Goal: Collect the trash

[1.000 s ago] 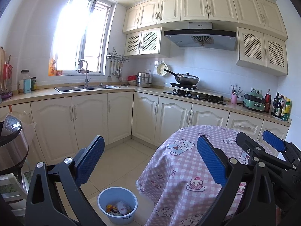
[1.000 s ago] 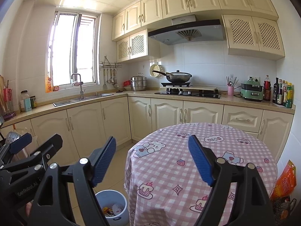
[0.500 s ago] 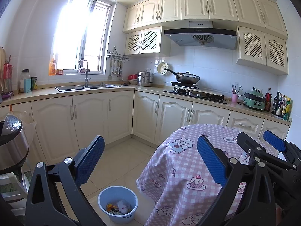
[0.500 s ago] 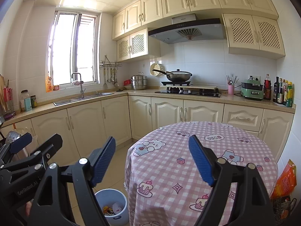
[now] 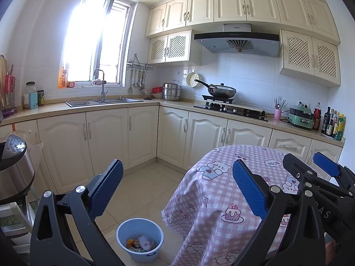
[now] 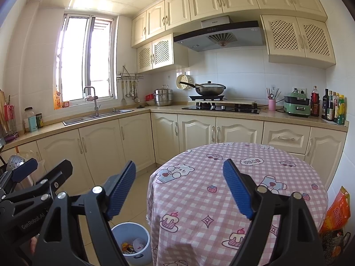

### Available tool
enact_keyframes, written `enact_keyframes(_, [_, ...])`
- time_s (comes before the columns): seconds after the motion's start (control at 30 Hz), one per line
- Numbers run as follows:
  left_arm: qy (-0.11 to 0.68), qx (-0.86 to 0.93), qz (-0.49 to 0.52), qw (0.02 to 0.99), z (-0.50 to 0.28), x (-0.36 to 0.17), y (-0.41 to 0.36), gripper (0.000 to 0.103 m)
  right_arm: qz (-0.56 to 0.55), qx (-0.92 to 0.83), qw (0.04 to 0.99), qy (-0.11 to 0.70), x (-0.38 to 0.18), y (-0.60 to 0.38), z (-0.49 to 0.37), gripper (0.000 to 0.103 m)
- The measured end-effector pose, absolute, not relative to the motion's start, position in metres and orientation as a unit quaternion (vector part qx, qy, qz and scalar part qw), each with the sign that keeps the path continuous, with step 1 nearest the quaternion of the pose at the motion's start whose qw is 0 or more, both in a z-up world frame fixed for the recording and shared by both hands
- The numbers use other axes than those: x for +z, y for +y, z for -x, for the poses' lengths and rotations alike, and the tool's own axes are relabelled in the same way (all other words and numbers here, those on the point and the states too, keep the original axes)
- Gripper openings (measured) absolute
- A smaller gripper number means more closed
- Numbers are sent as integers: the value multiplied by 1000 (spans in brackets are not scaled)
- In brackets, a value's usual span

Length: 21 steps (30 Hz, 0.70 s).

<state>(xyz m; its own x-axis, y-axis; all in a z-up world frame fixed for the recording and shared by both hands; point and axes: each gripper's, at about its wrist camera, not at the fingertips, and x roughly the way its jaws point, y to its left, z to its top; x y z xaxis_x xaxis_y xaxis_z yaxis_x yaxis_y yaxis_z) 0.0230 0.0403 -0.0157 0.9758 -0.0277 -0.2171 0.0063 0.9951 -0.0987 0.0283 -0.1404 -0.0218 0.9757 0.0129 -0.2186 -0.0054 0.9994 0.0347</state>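
Note:
A light blue bin stands on the tiled floor beside the round table with its pink checked cloth. Crumpled wrappers and paper lie inside the bin. My left gripper is held above the floor and the bin, open, nothing between its blue pads. My right gripper hangs over the table's left edge, open and empty too. Each gripper shows at the side of the other's view. No loose trash shows on the tablecloth.
Cream cabinets run along the back with a sink, a stove with a wok and bottles. A steel cooker stands at the left. An orange bag leans by the table's right side.

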Motion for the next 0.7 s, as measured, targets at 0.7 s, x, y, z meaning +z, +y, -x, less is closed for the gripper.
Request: enact_keyframes(0.7, [113, -12, 45, 993, -26, -14, 39, 95, -20, 3, 994, 110, -22, -142, -29, 80])
